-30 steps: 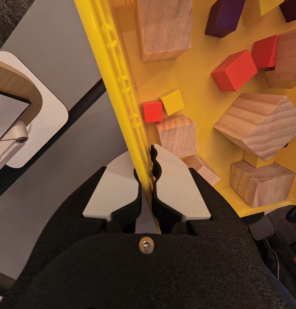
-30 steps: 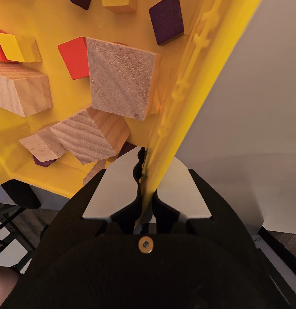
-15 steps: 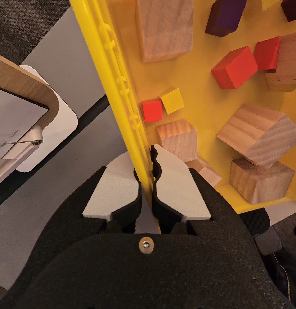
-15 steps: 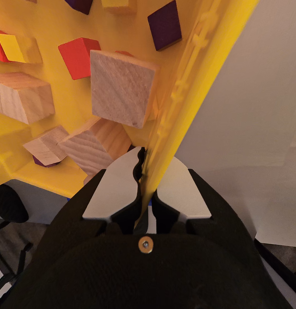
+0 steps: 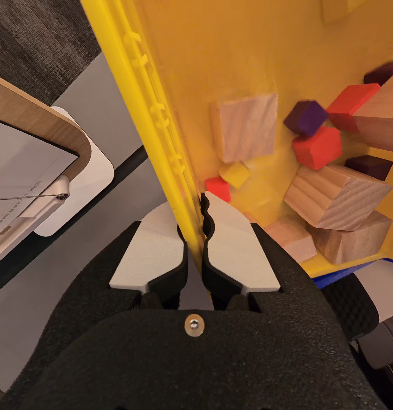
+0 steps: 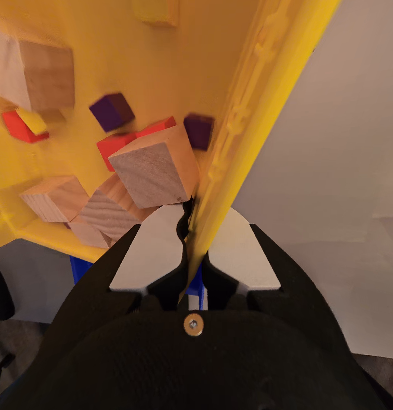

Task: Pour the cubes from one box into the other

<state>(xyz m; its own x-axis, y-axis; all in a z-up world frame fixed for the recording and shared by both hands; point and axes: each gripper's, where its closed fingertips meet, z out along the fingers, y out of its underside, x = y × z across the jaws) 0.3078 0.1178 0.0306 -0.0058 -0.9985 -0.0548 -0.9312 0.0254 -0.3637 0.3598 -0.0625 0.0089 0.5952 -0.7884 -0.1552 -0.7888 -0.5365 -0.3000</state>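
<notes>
Cubes (image 5: 337,197) slid down toward the low corner since before, blurred — my left gripper (image 5: 201,224) stays pinched on the yellow box (image 5: 133,73) wall. Right view: my right gripper (image 6: 194,228) clamps the opposite wall, blue box (image 6: 80,269) newly showing below.

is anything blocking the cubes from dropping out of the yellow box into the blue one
Nothing visible does. The cubes are piled at the low edge of the tilted yellow box, and the blue box shows just beyond that edge; its inside is hidden.
</notes>
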